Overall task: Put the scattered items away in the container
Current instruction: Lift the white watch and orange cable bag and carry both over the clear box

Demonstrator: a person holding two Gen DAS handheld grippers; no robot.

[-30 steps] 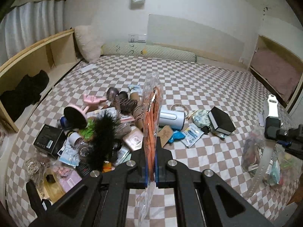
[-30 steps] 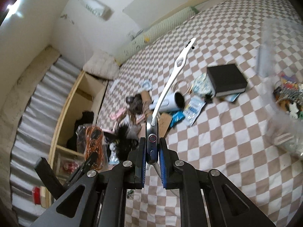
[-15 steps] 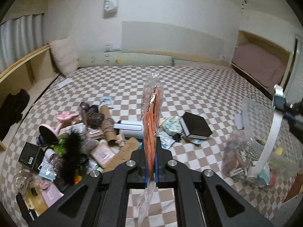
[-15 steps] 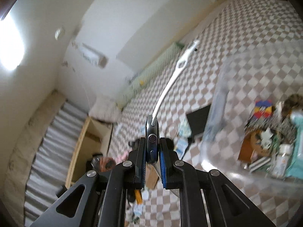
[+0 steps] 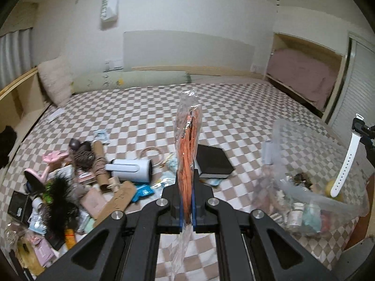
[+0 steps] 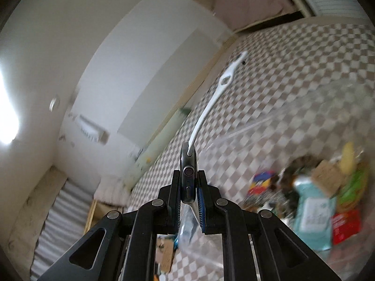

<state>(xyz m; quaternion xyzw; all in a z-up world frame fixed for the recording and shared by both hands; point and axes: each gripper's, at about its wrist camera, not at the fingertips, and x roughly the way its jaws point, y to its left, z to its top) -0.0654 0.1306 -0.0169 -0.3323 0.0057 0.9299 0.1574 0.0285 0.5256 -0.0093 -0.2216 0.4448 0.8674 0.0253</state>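
Bed (image 5: 234,107) with a brown-and-white checked cover, seen from both wrist cameras. Left claw (image 5: 186,205), clenched on a clear packet of orange strands (image 5: 187,149), holds the packet upright on edge, its crinkled top toward 12 o'clock and its loose tail hanging below the pads. Right claw (image 6: 189,188), clenched on the dark case of a smartwatch (image 6: 187,175), grips it edge-on with the crown facing the camera; the white strap (image 6: 211,103) arcs away toward 1 o'clock. In the left wrist view the same strap (image 5: 344,161) hangs at 3 o'clock, its lower end over the open top of the clear plastic container (image 5: 328,187).

Container: at 4 o'clock of the left claw, resting on the bed, already holding small bottles, packets and other pieces. In the right wrist view it lies blurred at 3 to 4 o'clock (image 6: 304,187), with a pale teal packet, a red box and green and yellow pieces inside.

Scattered items: a heap at 8 to 9 o'clock in the left wrist view, including a white cylinder (image 5: 131,169) on its side, a black feather tuft (image 5: 58,194), a pink stand (image 5: 46,166) and a cardboard tube (image 5: 100,161). Black box (image 5: 213,161): just behind the packet, at 1 o'clock of the left claw, well apart from the container.
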